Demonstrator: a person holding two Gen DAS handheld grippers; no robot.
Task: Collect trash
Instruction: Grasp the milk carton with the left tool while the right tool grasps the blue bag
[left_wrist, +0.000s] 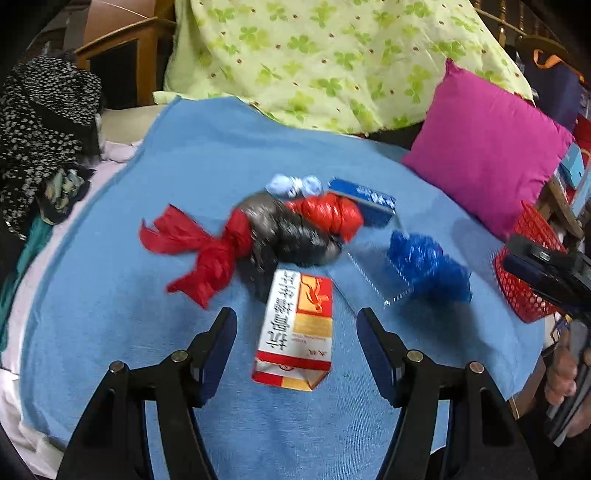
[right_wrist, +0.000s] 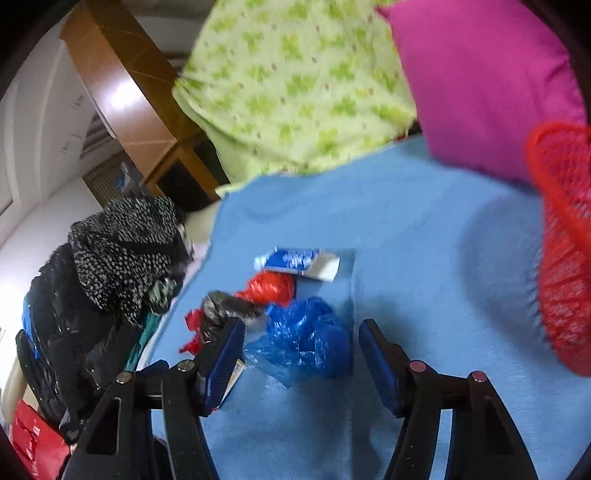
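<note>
Left wrist view: my left gripper (left_wrist: 297, 350) is spread wide around the red-and-white carton (left_wrist: 295, 332) on the blue towel (left_wrist: 110, 350). My right gripper (right_wrist: 301, 360), also apart and empty, frames the blue plastic bag (right_wrist: 306, 339); red basket (right_wrist: 565, 240) sits off right. Risk: crinkly bag slips from the pads, or the light carton skids when I close.

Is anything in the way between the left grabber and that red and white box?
Nothing visible is in the way. The left gripper is open, and the red and white box lies on the blue cloth right between its fingers. The plastic bags lie beyond the box, on its far side.
</note>
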